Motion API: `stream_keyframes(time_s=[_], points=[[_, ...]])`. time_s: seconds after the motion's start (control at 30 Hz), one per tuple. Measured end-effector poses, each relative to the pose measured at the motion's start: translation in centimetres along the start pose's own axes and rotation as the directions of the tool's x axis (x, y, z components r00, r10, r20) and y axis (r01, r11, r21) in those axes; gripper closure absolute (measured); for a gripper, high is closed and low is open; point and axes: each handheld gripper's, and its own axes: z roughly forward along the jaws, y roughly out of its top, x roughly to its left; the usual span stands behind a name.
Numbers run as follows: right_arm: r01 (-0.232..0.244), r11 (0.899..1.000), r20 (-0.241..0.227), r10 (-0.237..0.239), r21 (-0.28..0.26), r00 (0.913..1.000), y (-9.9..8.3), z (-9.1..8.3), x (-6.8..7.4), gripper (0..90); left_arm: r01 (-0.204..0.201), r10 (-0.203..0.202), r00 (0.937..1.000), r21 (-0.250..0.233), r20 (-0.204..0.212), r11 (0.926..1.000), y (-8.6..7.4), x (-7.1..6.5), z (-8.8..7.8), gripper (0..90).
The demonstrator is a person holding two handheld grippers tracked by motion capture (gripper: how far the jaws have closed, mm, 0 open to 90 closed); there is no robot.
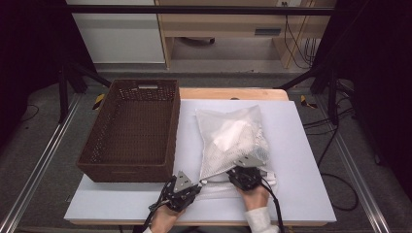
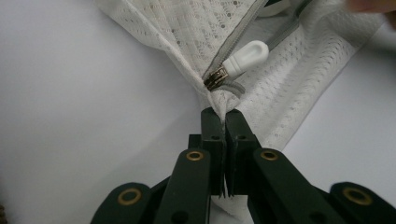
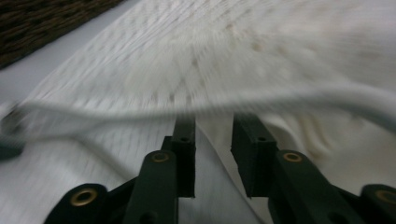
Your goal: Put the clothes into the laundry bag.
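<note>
Left tool [image 2: 223, 122] pinches the corner of the white mesh zippered laundry bag [image 1: 232, 141] lying on the white counter [image 1: 301, 160]; right tool [image 3: 213, 126], jaws partly parted, probes its opening. Next: grip the zipper's edge

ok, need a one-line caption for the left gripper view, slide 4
Left gripper shut on the corner of a white mesh laundry bag, just below its white zipper pull.
</note>
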Motion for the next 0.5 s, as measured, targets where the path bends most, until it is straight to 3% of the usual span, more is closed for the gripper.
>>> stream_keyframes(time_s=[0.1, 0.17, 0.23, 0.27, 0.3, 0.37, 0.4, 0.43, 0.5], points=[[-0.041, 0.997, -0.017, 0.04, -0.067, 0.9991, -1.2, -3.6, -1.4, 57.9, 0.003, -0.003, 1.0, -0.005, 0.002, 1.0, 0.0, 0.1, 0.0, 83.2], [-0.05, 0.995, 0.054, 0.055, -0.088, 0.997, -2.3, -5.7, -2.7, 51.5, 0.008, -0.008, 1.0, -0.016, 0.003, 0.9998, 0.0, 0.1, 0.0, 78.5], [-0.07, 0.994, 0.142, 0.082, -0.087, 0.9864, -3.5, -6.9, -4.4, 44.4, 0.016, -0.016, 0.9998, -0.032, 0.009, 0.9994, 0.2, 0.2, 0.1, 69.3], [-0.1, 0.992, 0.185, 0.112, -0.071, 0.9763, -4.2, -7.1, -5.6, 43.6, 0.019, -0.018, 0.9997, -0.039, 0.014, 0.999, 0.2, 0.3, 0.1, 63.0], [-0.128, 0.99, 0.191, 0.136, -0.056, 0.9721, -4.6, -7.0, -6.3, 43.7, 0.02, -0.019, 0.9997, -0.052, 0.012, 0.9984, 0.3, 0.3, 0.1, 58.5], [-0.172, 0.985, 0.198, 0.172, -0.019, 0.9649, -5.5, -6.4, -7.6, 47.3, 0.013, -0.013, 0.9999, -0.063, 0.003, 0.9979, 0.5, 0.5, 0.1, 55.8], [-0.181, 0.984, 0.189, 0.176, 0.007, 0.9661, -5.8, -6.0, -8.1, 51.6, 0.018, -0.018, 0.9998, -0.063, 0.0, 0.9978, 0.6, 0.5, 0.1, 57.2], [-0.189, 0.982, 0.169, 0.182, 0.028, 0.9687, -6.0, -5.6, -8.3, 57.9, 0.022, -0.022, 0.9998, -0.057, 0.001, 0.9981, 0.6, 0.7, 0.1, 61.2], [-0.165, 0.984, 0.178, 0.151, 0.07, 0.9725, -5.9, -5.2, -8.1, 73.5, 0.029, -0.029, 0.9996, -0.052, -0.003, 0.9982, 0.6, 0.8, 0.2, 71.7]])
